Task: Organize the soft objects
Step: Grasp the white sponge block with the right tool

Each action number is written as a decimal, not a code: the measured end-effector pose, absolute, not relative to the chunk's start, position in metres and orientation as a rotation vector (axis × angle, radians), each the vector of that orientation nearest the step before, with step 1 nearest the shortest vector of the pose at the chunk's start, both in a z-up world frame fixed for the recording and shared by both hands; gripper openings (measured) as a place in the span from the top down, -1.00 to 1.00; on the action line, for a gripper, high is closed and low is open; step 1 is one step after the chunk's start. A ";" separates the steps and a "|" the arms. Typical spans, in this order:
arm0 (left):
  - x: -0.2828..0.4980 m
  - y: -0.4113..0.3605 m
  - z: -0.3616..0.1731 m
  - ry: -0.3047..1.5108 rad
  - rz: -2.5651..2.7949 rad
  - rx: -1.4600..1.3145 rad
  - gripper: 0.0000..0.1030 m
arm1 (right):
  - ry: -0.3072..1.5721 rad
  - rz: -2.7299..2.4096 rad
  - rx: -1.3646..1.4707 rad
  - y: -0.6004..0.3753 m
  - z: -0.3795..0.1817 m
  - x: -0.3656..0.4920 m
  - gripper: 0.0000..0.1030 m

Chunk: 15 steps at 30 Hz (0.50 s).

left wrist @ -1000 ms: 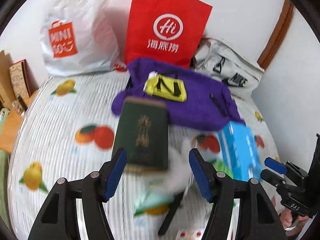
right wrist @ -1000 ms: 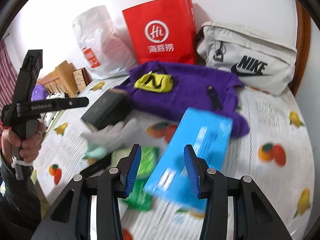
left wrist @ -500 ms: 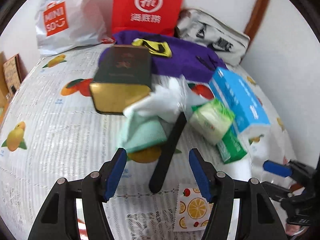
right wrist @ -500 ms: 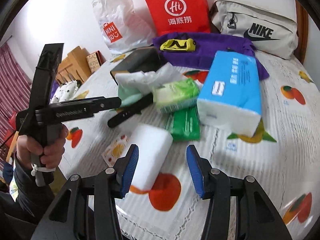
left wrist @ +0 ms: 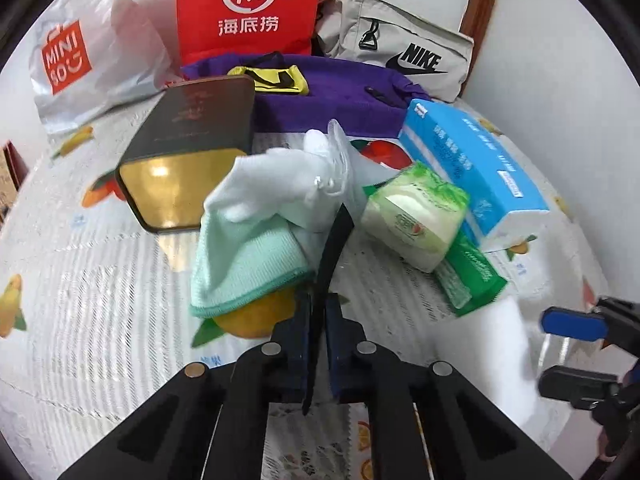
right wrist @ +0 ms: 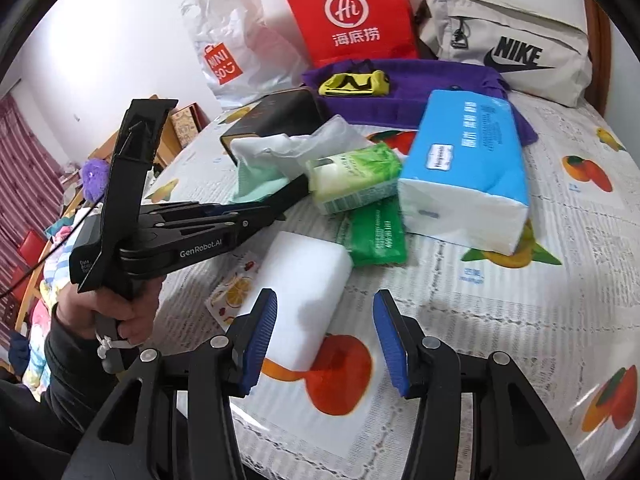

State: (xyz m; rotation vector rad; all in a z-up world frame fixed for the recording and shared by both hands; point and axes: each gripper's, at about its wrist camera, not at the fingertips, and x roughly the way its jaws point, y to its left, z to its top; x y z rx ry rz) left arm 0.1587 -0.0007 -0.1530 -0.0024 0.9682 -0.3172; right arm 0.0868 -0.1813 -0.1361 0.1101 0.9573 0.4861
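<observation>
White walls back your work surface, a table under a white ribbed cloth printed with oranges and lemons. From your left wrist view, a red paper bag with a white Hi logo, a white plastic Miniso bag and a beige Nike pouch line the wall, with a purple fleece garment spread in front of them. Your left gripper has its fingers pressed together on a flat black strip, which runs up beside a folded mint-green cloth. Just beyond sit a dark tin with a gold end and a blue tissue pack.

From your right wrist view, striped maroon curtains and wooden furniture show at the left edge. Your right gripper has its blue pads spread, and a white foam block lies on the cloth, its near end between them; I cannot tell whether the pads touch it. A green wipes packet lies beside the block.
</observation>
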 end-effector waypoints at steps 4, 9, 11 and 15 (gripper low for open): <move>0.154 0.005 -0.151 0.962 -0.314 -0.028 0.87 | 0.964 0.490 0.102 -0.171 -0.137 0.089 -0.05; 0.148 0.012 -0.149 0.954 -0.299 -0.028 0.87 | 0.963 0.484 0.116 -0.162 -0.136 0.093 -0.27; 0.146 0.015 -0.148 0.952 -0.307 -0.042 0.87 | 0.969 0.482 0.124 -0.157 -0.138 0.095 -0.34; 0.143 0.022 -0.145 0.943 -0.313 -0.074 0.87 | 0.993 0.446 0.056 -0.139 -0.148 0.100 -0.35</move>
